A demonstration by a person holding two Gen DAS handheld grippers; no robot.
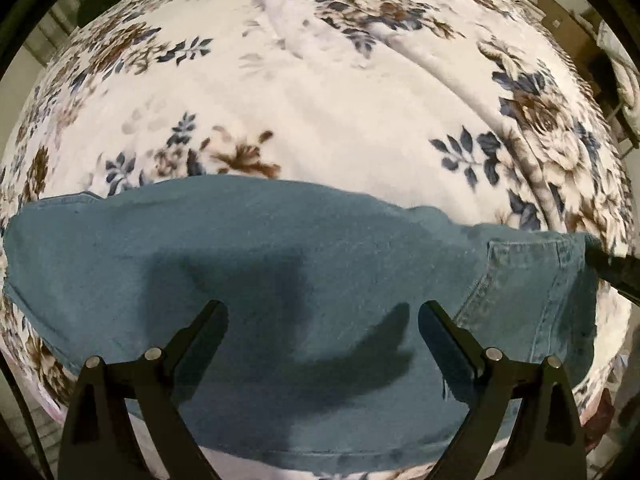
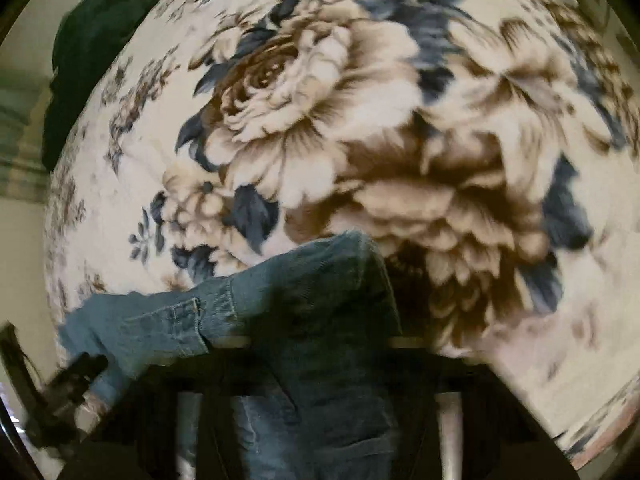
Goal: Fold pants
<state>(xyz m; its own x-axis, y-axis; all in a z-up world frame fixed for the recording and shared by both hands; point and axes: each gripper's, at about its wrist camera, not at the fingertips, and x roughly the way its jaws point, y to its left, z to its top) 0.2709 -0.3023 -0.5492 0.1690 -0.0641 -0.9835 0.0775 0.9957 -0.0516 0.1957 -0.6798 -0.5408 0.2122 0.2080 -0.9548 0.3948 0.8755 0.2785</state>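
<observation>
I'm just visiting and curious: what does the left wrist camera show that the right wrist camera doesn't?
Only the left view shows the left gripper, its fingers spread wide above the flat jeans, gripping nothing, and a back pocket.

Only the right view shows denim bunched up close between that gripper's fingers, plus a dark green cloth beyond the bed.

Both show the jeans on the floral blanket.

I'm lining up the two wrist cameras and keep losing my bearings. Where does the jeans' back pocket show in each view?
Left wrist: the back pocket sits at the right edge of the jeans, up and right of the open left gripper.
Right wrist: the pocket lies lower left, on bunched denim.
Shared landmark: the flowered blanket under the jeans.
</observation>
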